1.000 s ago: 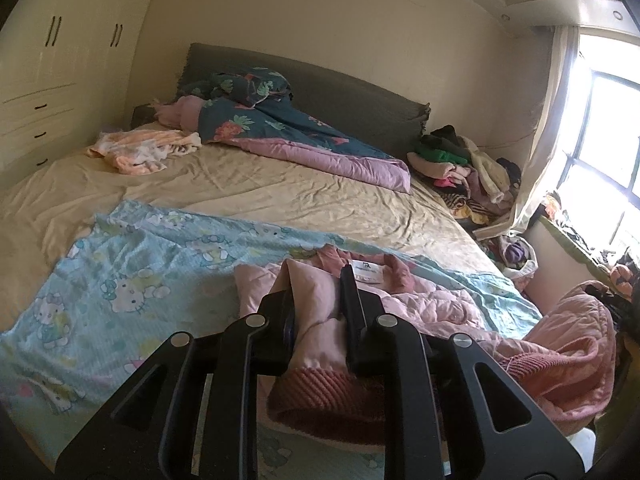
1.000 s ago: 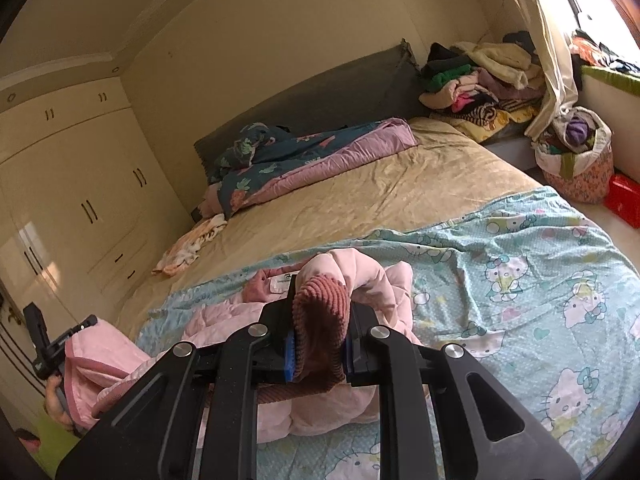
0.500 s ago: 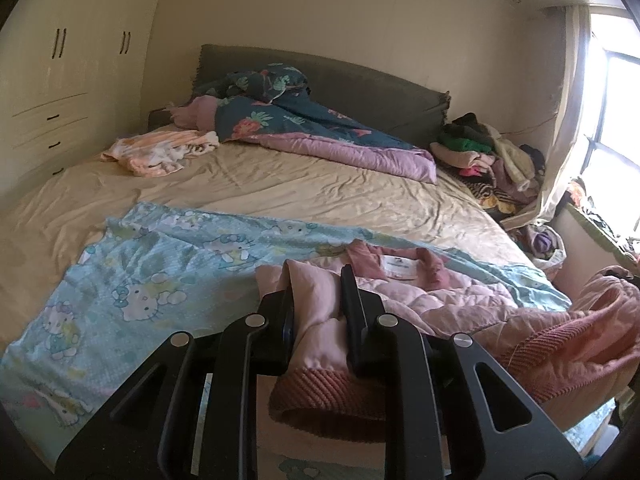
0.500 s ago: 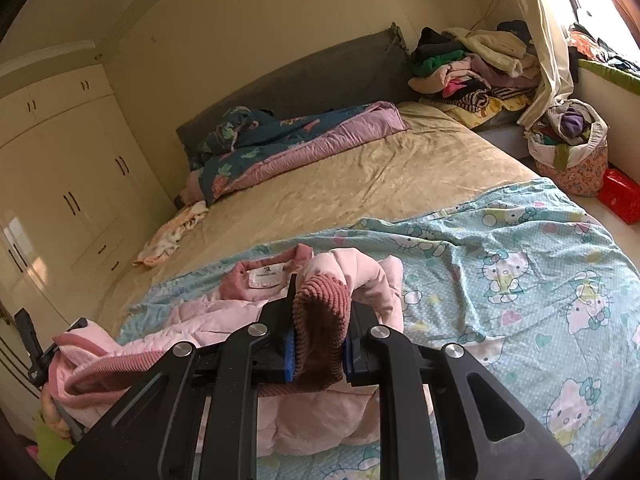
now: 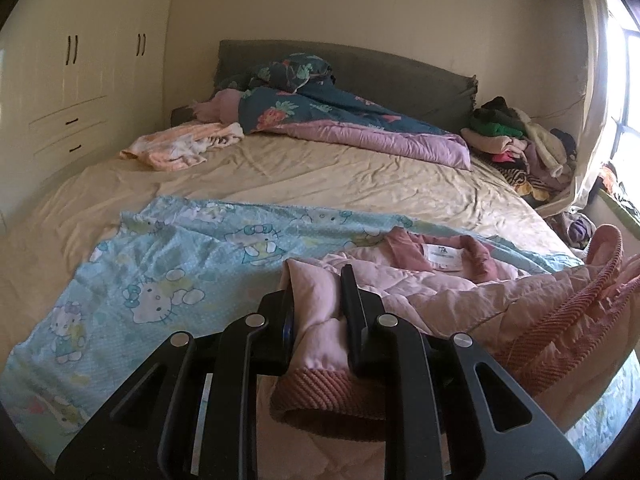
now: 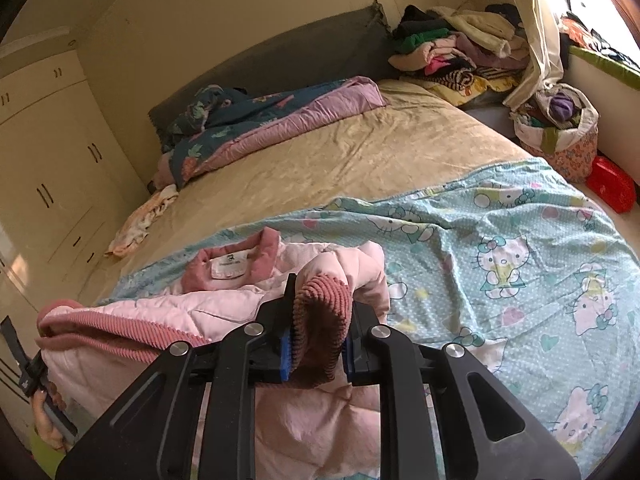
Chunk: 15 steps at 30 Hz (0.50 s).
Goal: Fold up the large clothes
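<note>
the left gripper point(image 5: 316, 300) is pinching a sleeve of the pink quilted jacket point(image 5: 440, 296), and the ribbed cuff point(image 5: 320, 396) hangs just under its fingers. to the left of this gripper the light blue cartoon sheet point(image 5: 168, 264) lies wrinkled over the beige bed point(image 5: 320, 168). far ahead and to the left there is a small peach cloth point(image 5: 180, 146), and behind it the dark floral duvet point(image 5: 320, 108) is bunched against the grey headboard point(image 5: 400, 72). straight ahead of the gripper is the jacket collar with a white label point(image 5: 442, 256). to the right the jacket hem point(image 5: 560, 320) rises up, and far ahead on the right is a pile of clothes point(image 5: 516, 140).

the right gripper point(image 6: 318, 320) is pinching the other ribbed cuff point(image 6: 320, 320), which fills the gap between its fingers. to its left the jacket body spreads toward the left gripper, seen at the picture edge with a hand point(image 6: 44, 412) on it. ahead of it the bed is bare up to the duvet. to its right the blue sheet runs to the bed edge, and beyond that stand a cloth basket point(image 6: 560, 140) full of things and a red box point(image 6: 612, 188) on the floor.
</note>
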Motion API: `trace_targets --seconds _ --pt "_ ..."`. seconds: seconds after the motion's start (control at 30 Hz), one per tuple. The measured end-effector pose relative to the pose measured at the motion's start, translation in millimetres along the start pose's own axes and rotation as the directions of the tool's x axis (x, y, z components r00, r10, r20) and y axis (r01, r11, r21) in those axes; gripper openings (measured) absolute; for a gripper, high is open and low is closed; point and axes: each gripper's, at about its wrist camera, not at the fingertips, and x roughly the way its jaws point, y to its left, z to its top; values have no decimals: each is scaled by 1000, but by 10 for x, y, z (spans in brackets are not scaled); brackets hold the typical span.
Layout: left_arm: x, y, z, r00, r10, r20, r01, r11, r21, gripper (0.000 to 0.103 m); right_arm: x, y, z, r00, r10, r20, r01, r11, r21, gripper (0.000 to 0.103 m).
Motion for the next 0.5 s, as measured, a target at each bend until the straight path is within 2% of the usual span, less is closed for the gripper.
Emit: trace_targets --seconds 0.17,0.27,0.33,0.4,0.47,0.5 --pt "124 -39 -11 1000 14 -3 -14 1000 0 13 161 -82 -22 1000 11 -4 -10 999 45 21" --pt "176 -26 -24 1000 9 -1 -9 1000 4 13 214 -149 -24 999 49 -2 -49 995 87 26" --pt "204 -3 -19 1000 -1 -4 1 1000 -4 13 239 -208 -12 995 98 0 -97 988 120 33" --pt "234 6 -9 1000 -6 -7 6 1000 -4 13 249 -287 5 987 161 14 -161 974 160 52" --pt "259 -1 -5 1000 -5 -9 5 1000 1 13 227 -351 17 986 163 42 -168 966 195 69" --pt "272 0 -1 1000 -8 -11 8 1000 -1 13 213 -362 30 985 165 53 -172 965 199 70"
